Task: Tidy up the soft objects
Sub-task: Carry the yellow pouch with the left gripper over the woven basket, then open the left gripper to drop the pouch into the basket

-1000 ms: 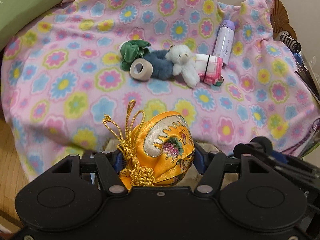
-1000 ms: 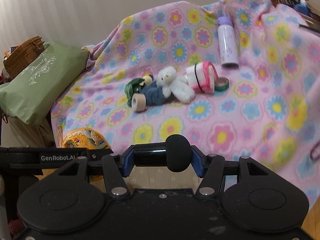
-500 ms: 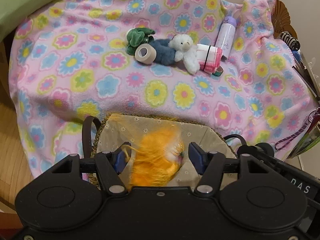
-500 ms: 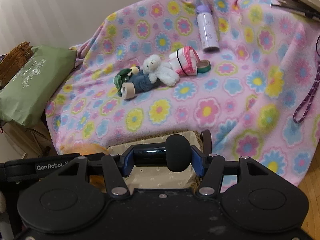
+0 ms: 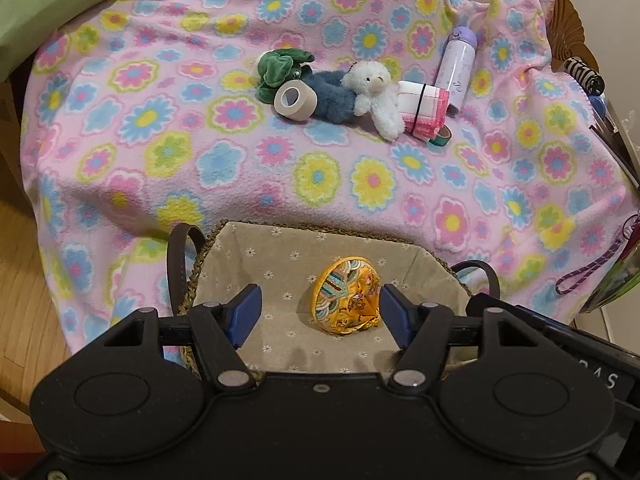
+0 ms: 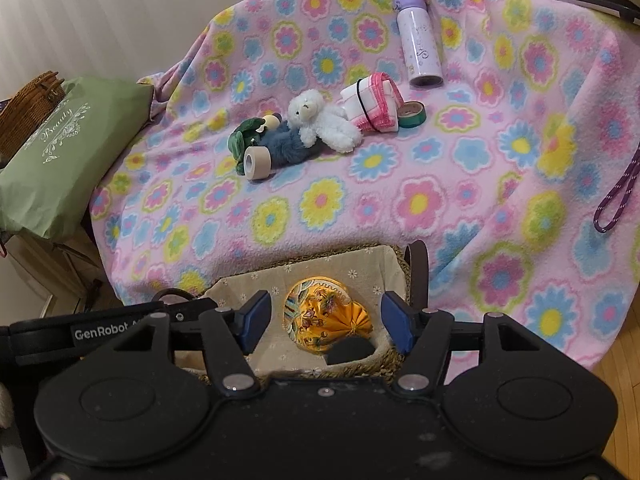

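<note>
With the orange embroidered pouch (image 5: 347, 301) lying in the lined wicker basket (image 5: 280, 258) below, both the left tool (image 5: 320, 311) and right tool (image 6: 322, 322) stood apart and empty, while the white plush lamb (image 5: 374, 94) lay well ahead, its long axis running slantwise.

This looks like a lived-in room of a home, a bedroom or sitting room. A pink fleece blanket printed with bright flowers (image 6: 440, 184) is draped over a piece of furniture, a green fabric cushion with white "Beauty" lettering (image 6: 60, 152) and a brown wicker basket (image 6: 32, 100) sit at its left, and wooden floorboards (image 5: 24, 292) show below. Small personal things lie on the blanket: a white plush lamb (image 5: 374, 94), a lilac drink bottle (image 5: 458, 66) and a folded pink-edged cloth bound with a black band (image 5: 422, 108).
</note>
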Demonstrator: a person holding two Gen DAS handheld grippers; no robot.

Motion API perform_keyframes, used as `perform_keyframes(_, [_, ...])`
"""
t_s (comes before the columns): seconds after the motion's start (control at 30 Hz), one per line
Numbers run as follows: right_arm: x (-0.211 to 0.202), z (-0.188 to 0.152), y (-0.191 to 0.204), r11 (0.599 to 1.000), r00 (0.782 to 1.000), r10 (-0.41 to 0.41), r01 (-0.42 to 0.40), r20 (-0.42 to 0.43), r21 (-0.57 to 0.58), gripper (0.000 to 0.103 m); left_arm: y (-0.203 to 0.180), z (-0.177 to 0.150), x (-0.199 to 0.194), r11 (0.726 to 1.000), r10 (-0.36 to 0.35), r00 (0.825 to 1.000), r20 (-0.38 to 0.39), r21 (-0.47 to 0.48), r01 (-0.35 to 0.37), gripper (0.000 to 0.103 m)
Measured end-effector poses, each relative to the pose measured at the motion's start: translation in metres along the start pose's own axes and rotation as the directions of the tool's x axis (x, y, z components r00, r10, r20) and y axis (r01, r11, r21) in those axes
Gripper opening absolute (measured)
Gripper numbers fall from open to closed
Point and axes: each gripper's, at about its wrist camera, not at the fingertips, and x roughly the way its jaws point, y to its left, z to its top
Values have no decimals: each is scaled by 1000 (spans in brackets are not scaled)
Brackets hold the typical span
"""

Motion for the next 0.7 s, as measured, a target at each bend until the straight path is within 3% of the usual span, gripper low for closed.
perform_keyframes(0.7, [-1, 1, -5, 1000, 1000, 1, -1, 0, 5, 65, -3, -2, -2, 999, 21, 1000, 13, 33, -22, 66])
